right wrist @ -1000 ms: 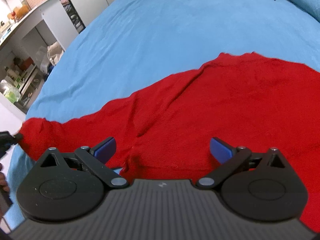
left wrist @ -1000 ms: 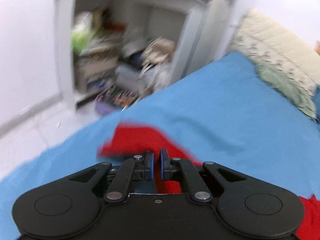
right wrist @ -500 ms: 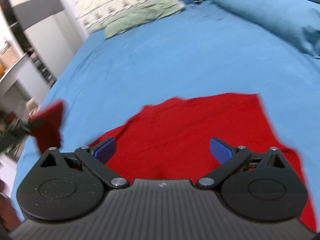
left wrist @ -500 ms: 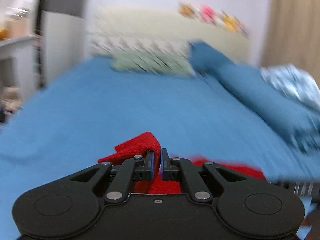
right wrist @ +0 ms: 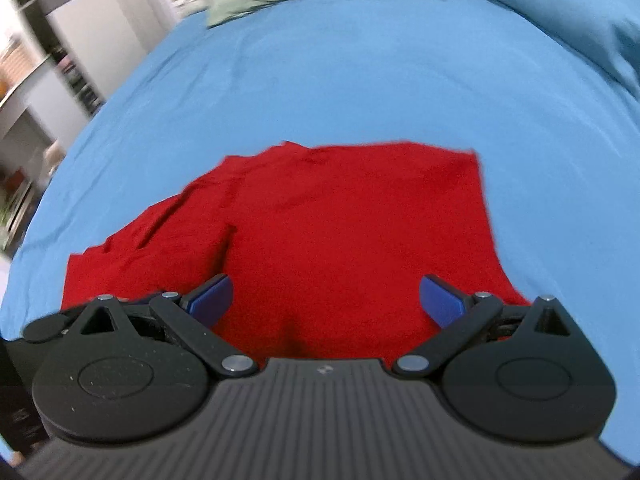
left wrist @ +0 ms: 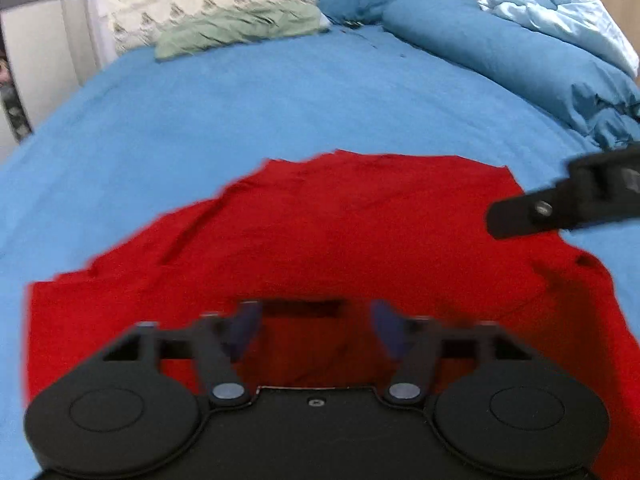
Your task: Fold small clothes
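With both tongs empty and spread, the main risk is a bad next pick: the red garment [left wrist: 340, 240] lies flat on the blue bed sheet [left wrist: 240, 112], and pads closing on it could catch the sheet as well, or take only the top layer where the cloth is doubled. Judgement: the overlapped part at the left [right wrist: 168, 240] looks loosely laid with a raised crease, so a tug nearby could drag it back open. Both views are motion-blurred, so layer edges are hard to place; a corner grip may land off target.

Left tongs [left wrist: 316, 330]: released, jaws apart, nothing between them, hovering low over the near edge of the garment, pointed toward the pillows [left wrist: 240, 28].

Right tongs [right wrist: 326, 300]: released wide, also over the near part of the garment, tilted down at the cloth. In the left view a black finger of the right tongs enters from the right, above the garment's right edge.

Contact with the cloth: cannot tell for either.
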A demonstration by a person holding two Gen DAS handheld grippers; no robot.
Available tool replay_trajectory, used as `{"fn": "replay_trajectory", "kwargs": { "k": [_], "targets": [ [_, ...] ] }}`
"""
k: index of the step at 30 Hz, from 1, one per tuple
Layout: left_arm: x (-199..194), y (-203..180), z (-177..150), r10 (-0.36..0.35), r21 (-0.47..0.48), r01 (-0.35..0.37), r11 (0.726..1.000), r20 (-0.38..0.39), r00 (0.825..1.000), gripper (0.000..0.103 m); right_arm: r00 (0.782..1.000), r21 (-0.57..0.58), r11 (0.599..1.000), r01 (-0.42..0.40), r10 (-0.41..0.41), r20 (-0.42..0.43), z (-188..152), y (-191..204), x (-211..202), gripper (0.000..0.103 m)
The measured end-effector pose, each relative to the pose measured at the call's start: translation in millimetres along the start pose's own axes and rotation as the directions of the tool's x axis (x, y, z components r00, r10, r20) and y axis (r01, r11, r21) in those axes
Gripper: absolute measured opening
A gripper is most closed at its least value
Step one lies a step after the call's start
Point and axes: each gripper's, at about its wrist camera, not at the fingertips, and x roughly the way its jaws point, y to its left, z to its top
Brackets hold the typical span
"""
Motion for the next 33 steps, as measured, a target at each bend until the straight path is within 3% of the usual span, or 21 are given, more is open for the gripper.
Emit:
{"fn": "replay_trajectory", "kwargs": {
  "k": [5, 9, 12, 14, 15, 16, 18, 21, 24, 28, 33],
  "targets": [
    [-25.4, 54.4, -21.9, 0.107, -0.089, -0.11, 0.99, -0.041, 0.993, 0.075, 0.99, -0.233, 0.968, -0.089, 0.059, -0.132, 7.8, 60.5, 31.2, 0.103],
    [-33.0, 93.3, -44.5, 0.199, -0.138, -0.211, 0.968, -0.099, 0.975, 0.075, 0.992, -0.473, 0.879, -0.057, -0.004, -0.127, -13.5, 113.7, 59.5, 0.103],
    [-41.8, 112.8, -58.2, 0.24, -0.183, -0.264, 0.947, -0.146, 0.96, 0.075, 0.995, -0.581, 0.814, -0.013, -0.047, -0.088, -29.5, 140.8, 78.0, 0.103],
    [-41.7, 121.1, -65.1, 0.248, -0.211, -0.28, 0.937, -0.163, 0.955, 0.075, 0.995, -0.618, 0.786, 0.024, -0.079, -0.062, -33.7, 151.8, 89.8, 0.096],
    [-41.5, 124.3, -67.4, 0.253, -0.223, -0.287, 0.932, -0.171, 0.952, 0.075, 0.995, -0.618, 0.785, 0.031, -0.081, -0.054, -33.5, 154.9, 92.6, 0.085],
    [-42.2, 129.0, -70.4, 0.256, -0.236, -0.295, 0.926, -0.182, 0.95, 0.075, 0.996, -0.605, 0.796, 0.038, -0.08, -0.042, -31.0, 154.3, 93.0, 0.077],
    [-43.4, 135.5, -74.0, 0.253, -0.265, -0.298, 0.917, -0.19, 0.949, 0.075, 0.996, -0.547, 0.834, 0.068, -0.09, -0.013, -20.2, 149.9, 92.9, 0.071],
    [-46.6, 137.0, -75.6, 0.238, -0.292, -0.285, 0.913, -0.185, 0.953, 0.075, 0.994, -0.386, 0.916, 0.104, -0.1, 0.031, -10.0, 127.8, 81.6, 0.071],
    [-47.5, 136.8, -75.2, 0.227, -0.288, -0.273, 0.918, -0.182, 0.957, 0.075, 0.995, -0.209, 0.973, 0.099, -0.099, 0.011, -10.3, 93.3, 72.1, 0.071],
    [-38.7, 141.8, -75.1, 0.224, -0.276, -0.267, 0.924, -0.177, 0.958, 0.075, 0.999, -0.03, 0.999, 0.043, -0.044, -0.03, -18.6, 58.3, 70.3, 0.069],
    [-35.0, 144.6, -79.5, 0.224, -0.272, -0.266, 0.925, -0.175, 0.959, 0.075, 1.0, -0.015, 1.0, 0.01, -0.01, 0.001, -19.5, 51.1, 67.3, 0.061]
  ]
}}
